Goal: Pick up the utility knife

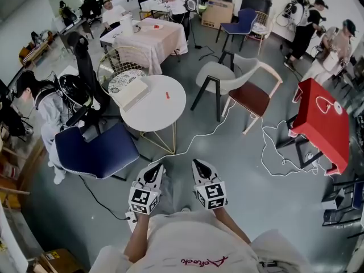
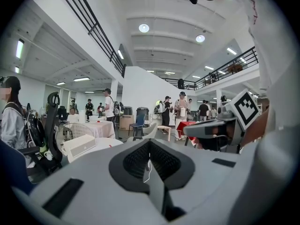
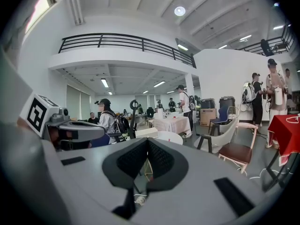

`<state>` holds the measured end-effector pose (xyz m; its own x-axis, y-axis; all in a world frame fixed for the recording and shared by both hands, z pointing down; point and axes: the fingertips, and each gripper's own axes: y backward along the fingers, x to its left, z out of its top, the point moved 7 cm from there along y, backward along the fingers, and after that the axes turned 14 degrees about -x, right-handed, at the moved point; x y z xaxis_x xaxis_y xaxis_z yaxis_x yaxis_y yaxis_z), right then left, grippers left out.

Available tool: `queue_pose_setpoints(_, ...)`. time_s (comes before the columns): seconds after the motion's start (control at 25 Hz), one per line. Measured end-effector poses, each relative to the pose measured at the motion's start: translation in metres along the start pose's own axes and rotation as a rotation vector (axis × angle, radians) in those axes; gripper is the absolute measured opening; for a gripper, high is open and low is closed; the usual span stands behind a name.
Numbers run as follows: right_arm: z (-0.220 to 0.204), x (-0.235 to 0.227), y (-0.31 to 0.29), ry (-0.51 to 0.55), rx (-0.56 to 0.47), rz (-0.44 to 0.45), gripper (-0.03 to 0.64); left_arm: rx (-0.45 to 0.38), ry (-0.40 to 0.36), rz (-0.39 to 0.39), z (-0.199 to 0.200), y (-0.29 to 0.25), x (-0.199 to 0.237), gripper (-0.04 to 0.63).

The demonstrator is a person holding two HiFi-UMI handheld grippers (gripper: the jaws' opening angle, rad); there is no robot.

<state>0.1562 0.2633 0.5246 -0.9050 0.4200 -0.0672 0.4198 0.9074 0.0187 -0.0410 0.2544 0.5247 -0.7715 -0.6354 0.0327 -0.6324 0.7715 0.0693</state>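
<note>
Red utility knife (image 1: 168, 95), white round table (image 1: 160, 117)

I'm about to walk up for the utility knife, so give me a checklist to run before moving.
1. Knife located: ok, a small red item, likely the utility knife, lies on the round white table.
2. Grippers empty: ok, left gripper and right gripper hold nothing.
3. Jaws open: not ok, both shut.
4. Knife in reach: not ok, table stands ahead.
5. Blade retracted: cannot tell, too small.
6. Space round knife: ok, white box lies apart.
</note>
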Motion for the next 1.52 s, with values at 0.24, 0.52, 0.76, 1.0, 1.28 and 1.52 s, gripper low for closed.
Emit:
queue_pose_setpoints(0.24, -0.005, -0.008, -0.025, 0.01, 0.008, 0.003, 0.017, -0.01, 0.012, -0.005, -0.007, -0.022, 0.02, 0.012)
queue_pose_setpoints(0.52, -0.006, -0.029, -0.079, 0.033, 0.019, -0.01, 0.017, -0.018, 0.036, -0.028, -0.015, -0.069, 0.061, 0.012)
queue_pose_setpoints(0.76, 0.003, -0.037, -0.142, 0.037, 0.029, 0.0, 0.017, -0.019, 0.038, -0.035, -0.007, -0.107, 0.108, 0.012)
queue_pose_setpoints(1.0, 0.003, -0.038, -0.191, 0.033, 0.065, 0.011, 0.017, -0.002, 0.062, -0.04, -0.005, -0.134, 0.149, 0.012)
queue_pose_setpoints(1.28, 0.007, -0.036, -0.254, 0.038, 0.072, 0.006, 0.017, 0.008, 0.072, -0.053, -0.004, -0.16, 0.204, 0.012)
queue_pose_setpoints(1.52, 0.012, -0.035, -0.308, 0.049, 0.074, 0.01, 0.017, -0.005, 0.078, -0.058, 0.002, -0.183, 0.249, 0.012)
